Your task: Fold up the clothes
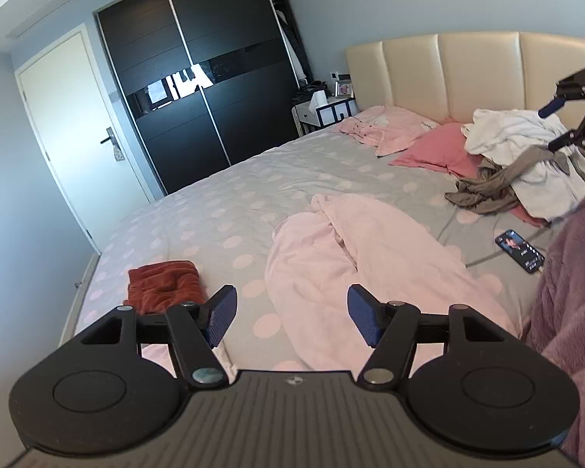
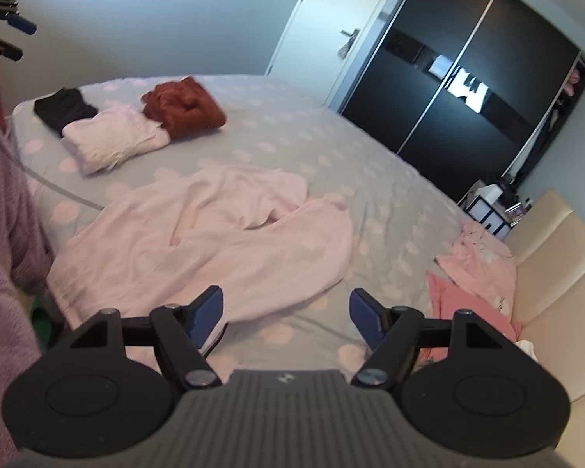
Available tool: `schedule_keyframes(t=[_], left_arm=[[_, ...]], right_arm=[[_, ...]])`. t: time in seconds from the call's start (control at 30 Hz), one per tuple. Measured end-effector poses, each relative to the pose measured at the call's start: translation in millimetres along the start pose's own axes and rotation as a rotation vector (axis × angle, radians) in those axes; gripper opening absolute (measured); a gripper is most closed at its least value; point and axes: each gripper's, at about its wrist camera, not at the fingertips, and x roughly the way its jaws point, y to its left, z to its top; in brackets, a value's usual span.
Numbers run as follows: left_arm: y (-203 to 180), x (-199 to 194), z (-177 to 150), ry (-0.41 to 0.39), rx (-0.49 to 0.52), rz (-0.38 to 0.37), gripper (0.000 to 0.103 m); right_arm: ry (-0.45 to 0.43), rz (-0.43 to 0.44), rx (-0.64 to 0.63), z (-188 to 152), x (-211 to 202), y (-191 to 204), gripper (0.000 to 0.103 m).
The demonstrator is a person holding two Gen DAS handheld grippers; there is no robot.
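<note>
pink garment (image 1: pixel 355 257): mid-bed (image 1: pixel 222 195), crumpled, long axis running from near edge toward headboard (image 1: pixel 468 70)
L gripper (image 1: pixel 291 318): jaws spread, holding nothing, above garment's near end
R gripper (image 2: pixel 286 314): spread, holding nothing, over garment edge

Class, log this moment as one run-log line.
left tongs: open, empty | right tongs: open, empty | pink garment: unfolded on bed | stage: pre-grasp

The right gripper (image 2: pixel 286 314) hangs spread wide, gripping nothing, above a rumpled pale pink garment (image 2: pixel 214 234) on the grey polka-dot bedsheet (image 2: pixel 312 136).
</note>
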Motion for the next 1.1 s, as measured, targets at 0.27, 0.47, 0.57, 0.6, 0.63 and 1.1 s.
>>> schedule_keyframes(t=[0.27, 0.47, 0.57, 0.6, 0.63, 1.1], left_arm=[[-82, 93, -45, 0.055, 0.109, -0.196, 0.056], [-149, 169, -99, 0.127, 0.144, -0.287, 0.046], [-168, 196, -125, 0.114, 0.183, -0.320, 0.040], [-174, 200, -134, 0.092, 0.222, -0.334, 0.040], [-180, 204, -142, 0.078, 0.259, -0.352, 0.040], [-222, 259, -175, 0.237, 0.275, -0.415, 0.039]], right_arm=[[0.048, 0.259, -0.024, -44, 89, 32, 0.053], [0.105, 0.450, -0.209, -99, 163, 108, 0.048], [0.105, 0.487, -0.318, -125, 194, 144, 0.045], [0.095, 0.490, -0.382, -134, 199, 154, 0.045], [0.076, 0.489, -0.454, -142, 202, 164, 0.045], [0.093, 0.530, -0.621, -164, 235, 209, 0.046]])
